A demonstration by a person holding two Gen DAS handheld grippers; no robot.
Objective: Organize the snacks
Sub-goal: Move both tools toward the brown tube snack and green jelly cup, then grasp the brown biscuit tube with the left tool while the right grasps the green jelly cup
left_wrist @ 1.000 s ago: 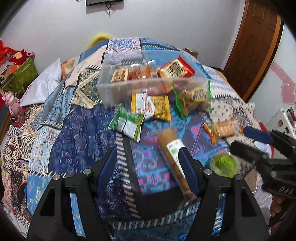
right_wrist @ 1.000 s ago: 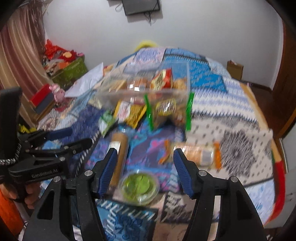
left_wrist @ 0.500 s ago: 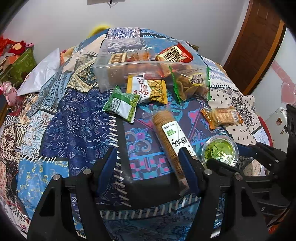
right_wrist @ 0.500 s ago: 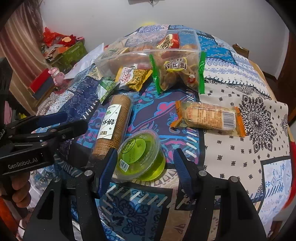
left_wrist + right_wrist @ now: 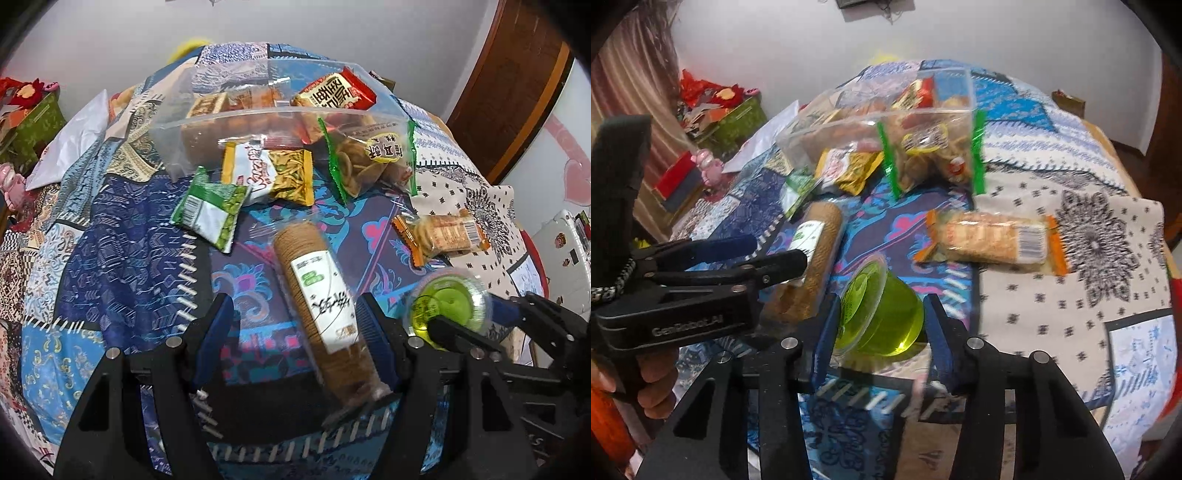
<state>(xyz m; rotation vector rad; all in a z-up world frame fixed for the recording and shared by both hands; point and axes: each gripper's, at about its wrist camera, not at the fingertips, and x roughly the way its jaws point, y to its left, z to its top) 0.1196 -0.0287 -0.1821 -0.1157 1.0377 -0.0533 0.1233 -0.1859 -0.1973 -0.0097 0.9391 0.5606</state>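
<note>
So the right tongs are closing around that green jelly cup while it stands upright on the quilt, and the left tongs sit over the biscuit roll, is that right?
Not quite. The right wrist view shows the jelly cup tipped on its side between the right tongs, not upright. The left tongs do sit over the biscuit roll on the quilt.

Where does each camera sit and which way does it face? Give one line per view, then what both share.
Left wrist: on the left gripper, looking along its open fingers over the bed at the biscuit roll; right gripper at right edge.
Right wrist: on the right gripper, fingers flanking the tilted green jelly cup; left gripper and holding hand at left.
Shared: roll, cup, clear bin, orange cracker pack.
</note>
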